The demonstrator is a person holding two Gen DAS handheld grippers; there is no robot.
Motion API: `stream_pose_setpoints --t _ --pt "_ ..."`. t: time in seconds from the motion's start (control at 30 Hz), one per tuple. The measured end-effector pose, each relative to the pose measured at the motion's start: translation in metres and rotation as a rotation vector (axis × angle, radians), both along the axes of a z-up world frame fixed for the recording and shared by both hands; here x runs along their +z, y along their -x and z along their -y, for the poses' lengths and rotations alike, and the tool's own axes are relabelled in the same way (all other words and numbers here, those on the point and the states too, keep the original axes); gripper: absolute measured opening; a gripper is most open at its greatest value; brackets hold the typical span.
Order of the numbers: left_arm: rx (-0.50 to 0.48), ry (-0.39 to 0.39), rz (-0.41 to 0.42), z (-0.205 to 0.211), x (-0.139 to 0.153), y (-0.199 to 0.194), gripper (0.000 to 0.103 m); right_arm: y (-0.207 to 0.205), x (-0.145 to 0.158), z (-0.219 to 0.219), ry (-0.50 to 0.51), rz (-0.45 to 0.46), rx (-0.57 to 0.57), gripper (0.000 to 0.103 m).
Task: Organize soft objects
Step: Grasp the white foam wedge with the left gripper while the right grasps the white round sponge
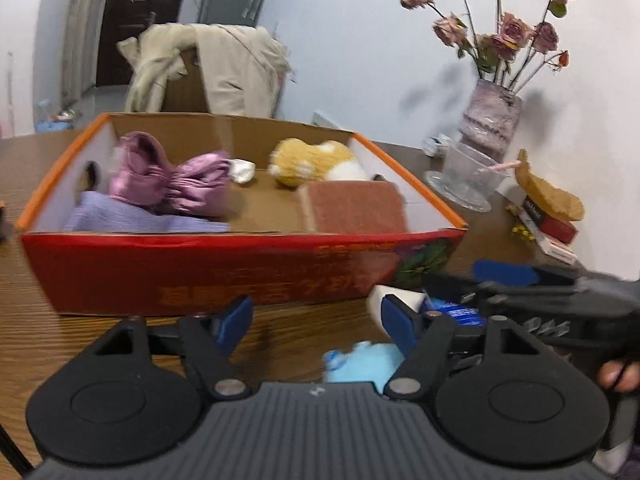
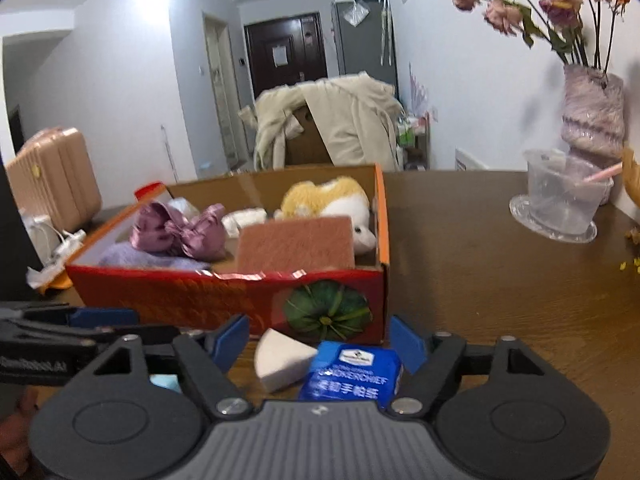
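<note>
Both views are evenly lit by soft, cool indoor light. Faint smeared shadows are cast on the pale wall (image 1: 360, 40) behind the dried pink roses (image 1: 504, 28). Motion blur is seen across the open red cardboard box (image 1: 240, 272), whose print is left unreadable. Straight lines are bowed by fisheye distortion, and the corners are darkened.

Inside the red cardboard box (image 2: 224, 300): purple satin bow (image 2: 180, 232), lavender cloth (image 2: 132, 258), yellow-white plush (image 2: 328, 200), pink sponge (image 2: 296, 244) tilted. Just before it – white wedge sponge (image 2: 280, 360), blue tissue pack (image 2: 352, 372), light-blue soft item (image 1: 360, 364).
</note>
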State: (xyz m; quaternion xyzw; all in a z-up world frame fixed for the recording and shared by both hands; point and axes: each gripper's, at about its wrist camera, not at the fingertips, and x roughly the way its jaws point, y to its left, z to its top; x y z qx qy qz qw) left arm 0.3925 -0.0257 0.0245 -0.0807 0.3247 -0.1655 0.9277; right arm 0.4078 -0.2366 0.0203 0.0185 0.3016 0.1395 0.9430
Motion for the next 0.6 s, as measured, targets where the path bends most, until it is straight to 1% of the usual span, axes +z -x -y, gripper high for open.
stream_pose_setpoints --t 0.1,0.17,0.2,0.27,0.3,0.37,0.4,0.43,0.47,0.5,0.53,0.6 --pt "-0.065 -0.021 0.018 0.019 0.0 -0.008 0.071 -0.004 -0.011 0.004 0.014 -0.062 0.001 0.073" --pt "-0.088 -0.045 -0.004 0.031 -0.004 -0.018 0.071 -0.003 -0.019 0.008 0.055 -0.094 -0.015 0.07" --pt "-0.097 -0.062 -0.013 0.038 -0.006 -0.022 0.071 -0.002 -0.022 0.013 0.054 -0.104 -0.024 0.07" --pt "-0.123 -0.069 -0.014 0.049 -0.008 -0.026 0.07 0.001 -0.022 0.025 0.02 -0.108 -0.043 0.062" --pt "-0.146 -0.077 -0.023 0.056 -0.01 -0.028 0.071 0.003 -0.022 0.031 0.005 -0.105 -0.061 0.053" --pt "-0.165 -0.116 -0.029 0.068 -0.014 -0.031 0.071 0.005 -0.023 0.042 -0.029 -0.107 -0.093 0.052" --pt "-0.173 -0.123 -0.041 0.072 -0.017 -0.033 0.065 0.005 -0.024 0.048 -0.043 -0.112 -0.097 0.052" --pt "-0.174 -0.132 -0.064 0.076 -0.021 -0.036 0.051 0.006 -0.025 0.051 -0.051 -0.11 -0.101 0.052" --pt "-0.169 -0.14 -0.081 0.078 -0.024 -0.039 0.047 0.007 -0.026 0.052 -0.056 -0.107 -0.101 0.051" --pt "-0.152 -0.156 -0.063 0.079 -0.024 -0.037 0.037 0.008 -0.026 0.053 -0.055 -0.103 -0.096 0.051" --pt "-0.152 -0.159 -0.063 0.08 -0.025 -0.037 0.033 0.009 -0.026 0.054 -0.055 -0.099 -0.096 0.051" --pt "-0.151 -0.153 -0.063 0.079 -0.025 -0.035 0.031 0.009 -0.025 0.054 -0.059 -0.096 -0.094 0.051"
